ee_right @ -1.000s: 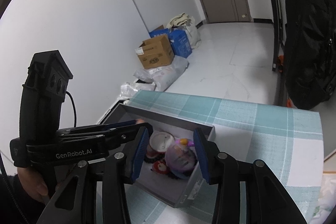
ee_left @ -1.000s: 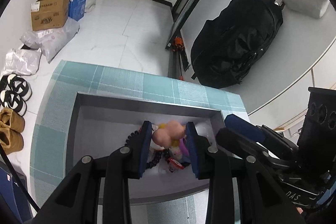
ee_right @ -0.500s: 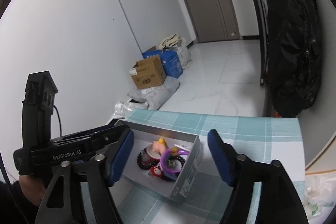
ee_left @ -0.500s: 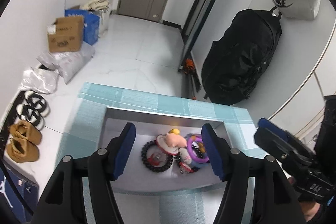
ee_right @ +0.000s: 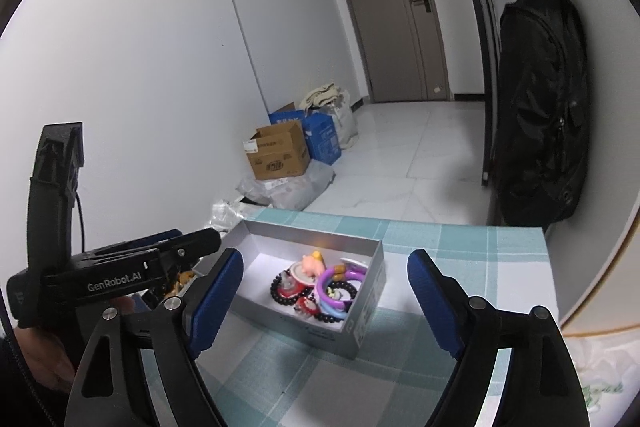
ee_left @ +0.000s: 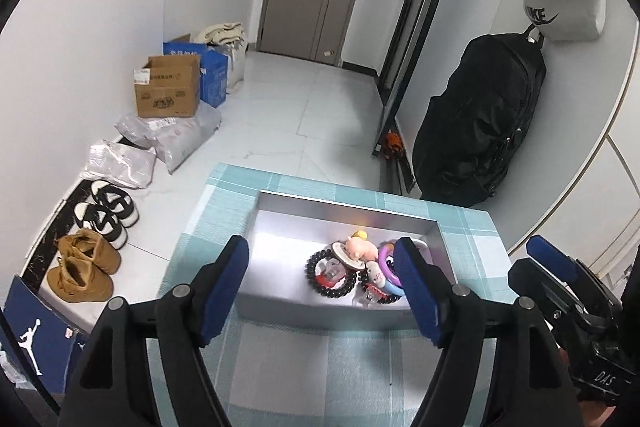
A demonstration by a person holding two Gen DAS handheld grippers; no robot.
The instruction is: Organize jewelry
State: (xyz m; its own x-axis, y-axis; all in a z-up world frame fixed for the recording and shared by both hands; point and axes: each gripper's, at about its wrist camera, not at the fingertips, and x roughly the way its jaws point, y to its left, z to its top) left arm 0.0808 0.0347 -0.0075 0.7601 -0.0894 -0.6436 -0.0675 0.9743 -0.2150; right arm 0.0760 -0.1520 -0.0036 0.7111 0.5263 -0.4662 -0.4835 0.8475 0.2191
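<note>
The grey box (ee_left: 344, 223) sits on the checked cloth of the counter (ee_left: 320, 367), close to the far edge, its long axis running across both views, parallel to that edge. All the jewelry lies inside it, bunched toward the box's right end: a black bead bracelet (ee_left: 331, 274) with a red piece inside its ring, a pink figure charm (ee_left: 362, 248) resting on a round white piece, and purple rings (ee_left: 387, 269) just beside them, the pieces touching or overlapping one another. The box's left half is bare. Both tongs hang back over the near part of the counter, empty and spread wide: the left tongs (ee_left: 326, 287) frame the box from in front, with the cluster lying ahead and toward the right pad (ee_left: 416, 291); the right tongs (ee_right: 324, 295) look at the box from its right end, the heap nearly centred between the two blue pads. Seen from the right wrist, the left tongs' body (ee_right: 116, 275) stands off by the box's left end. Judging by this, the right tongs look better lined up with the pile, since it lies at the end of the box nearest them, and any pick would mean a reach forward and down over the box's near wall. The tangle is the risk: lifting one bracelet may drag its neighbours.
</note>
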